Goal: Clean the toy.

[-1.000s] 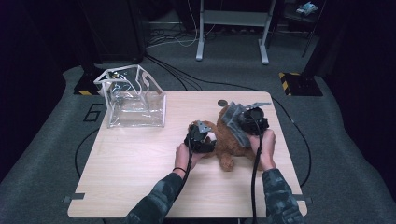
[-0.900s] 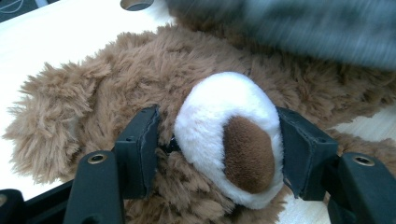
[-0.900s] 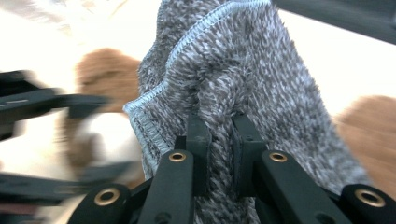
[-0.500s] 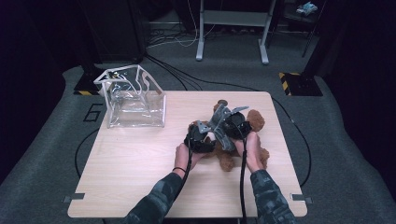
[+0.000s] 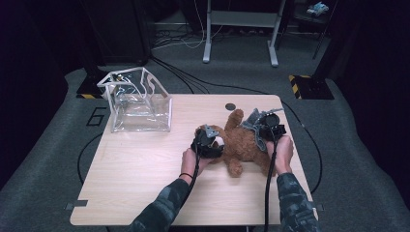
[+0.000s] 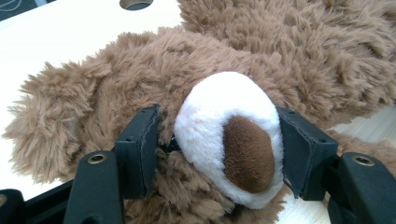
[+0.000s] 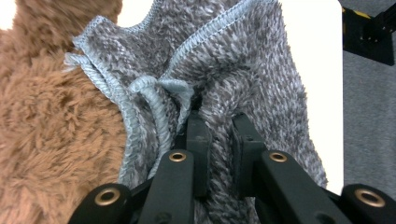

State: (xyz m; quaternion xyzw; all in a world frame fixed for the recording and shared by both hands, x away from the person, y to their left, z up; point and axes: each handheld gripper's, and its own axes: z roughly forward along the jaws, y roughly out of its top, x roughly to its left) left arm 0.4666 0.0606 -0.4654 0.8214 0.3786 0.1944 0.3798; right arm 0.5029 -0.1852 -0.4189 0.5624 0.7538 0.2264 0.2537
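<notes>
A brown teddy bear (image 5: 244,145) lies on the wooden table (image 5: 145,179), right of centre. My left gripper (image 5: 209,143) is at its head. In the left gripper view the pads (image 6: 140,142) press both sides of the white snout (image 6: 229,135), so my left gripper (image 6: 219,144) is shut on it. My right gripper (image 5: 267,129) is at the bear's right side, shut on a grey fleecy cloth (image 5: 255,123). In the right gripper view a fold of that cloth (image 7: 243,60) is pinched between the jaws of my right gripper (image 7: 219,135), with the bear's fur (image 7: 51,126) to the left.
A clear plastic bag with white trim (image 5: 138,104) stands open at the table's far left corner. A small round hole (image 5: 230,106) sits in the tabletop behind the bear. Cables and a desk frame (image 5: 239,34) lie on the floor beyond the table.
My right gripper swung left over the bear with the grey cloth, then came back to the right and a little lower. The bear shifted on the table. My left gripper kept its place.
</notes>
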